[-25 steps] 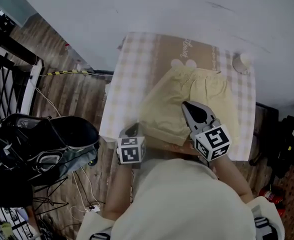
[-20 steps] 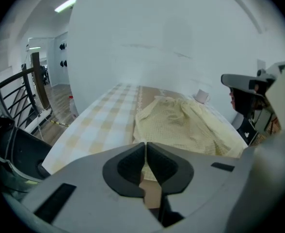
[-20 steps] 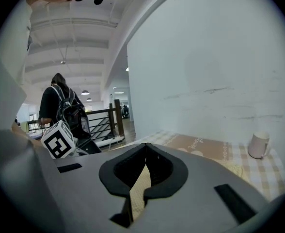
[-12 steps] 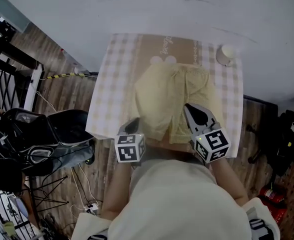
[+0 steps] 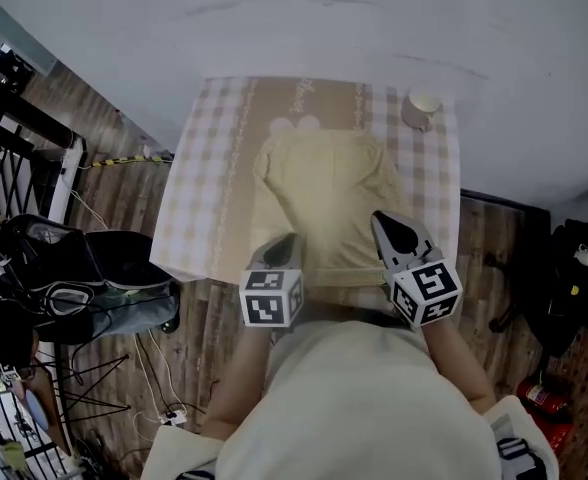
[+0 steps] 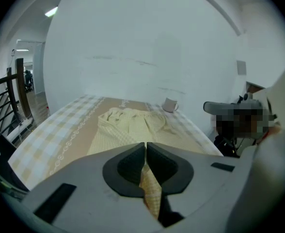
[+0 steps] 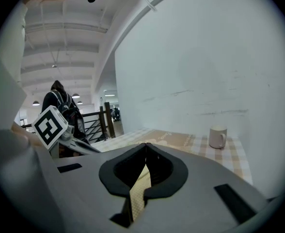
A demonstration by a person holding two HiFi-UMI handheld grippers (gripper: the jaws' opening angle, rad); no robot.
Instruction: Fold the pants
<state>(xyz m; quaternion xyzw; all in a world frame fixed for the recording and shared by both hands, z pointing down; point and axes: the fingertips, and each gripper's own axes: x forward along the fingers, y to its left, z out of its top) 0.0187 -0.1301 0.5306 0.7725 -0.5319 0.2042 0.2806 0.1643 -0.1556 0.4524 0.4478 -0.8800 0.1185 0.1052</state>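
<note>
Pale yellow checked pants (image 5: 324,203) lie spread on the checked tablecloth (image 5: 209,183), waistband toward the wall, also seen in the left gripper view as pants (image 6: 133,123). My left gripper (image 5: 286,250) is shut on a near-edge fold of the pants fabric; a strip of cloth (image 6: 150,191) shows between its jaws. My right gripper (image 5: 389,230) is shut on the near right edge of the pants, with yellow cloth (image 7: 140,188) pinched in its jaws. Both grippers hang over the table's near edge, holding the cloth stretched between them.
A white mug (image 5: 422,106) stands at the table's far right corner, also seen as the mug (image 7: 218,136) in the right gripper view. Black bags (image 5: 84,278) and a metal rail (image 5: 19,138) sit on the wooden floor to the left. A white wall lies behind the table.
Both grippers have moved to the right along the near edge, the left one rising a little. The pants have been drawn out flatter and straighter on the cloth.
</note>
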